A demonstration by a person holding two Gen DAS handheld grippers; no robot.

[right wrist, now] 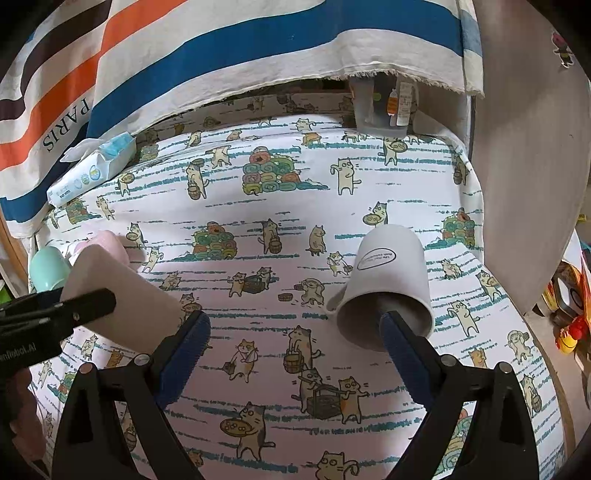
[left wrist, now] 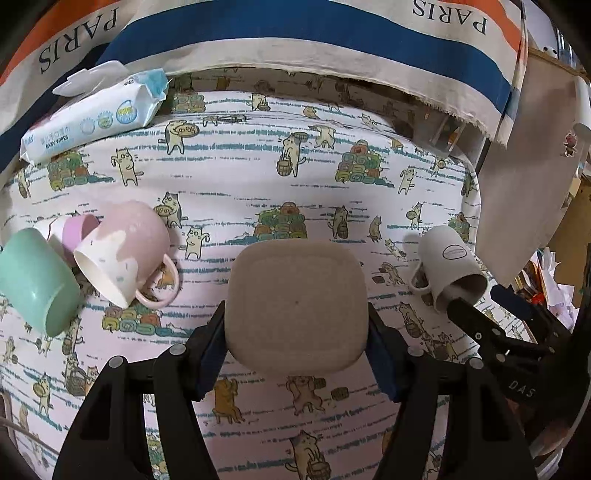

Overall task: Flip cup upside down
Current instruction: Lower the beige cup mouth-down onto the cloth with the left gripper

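My left gripper is shut on a beige square cup, held above the cat-print cloth with its flat base facing the camera. The cup also shows in the right wrist view, tilted at the left. A grey mug is tipped over with its mouth toward the camera; my right gripper is open, its right finger at the mug's mouth, touching or just in front of the rim. In the left wrist view the grey mug sits at the right with that finger at its rim.
A pink mug, a mint cup and a purple cup stand inverted at the left. A baby wipes pack lies at the back left. A striped PARIS cloth hangs behind. A clear container stands at the back.
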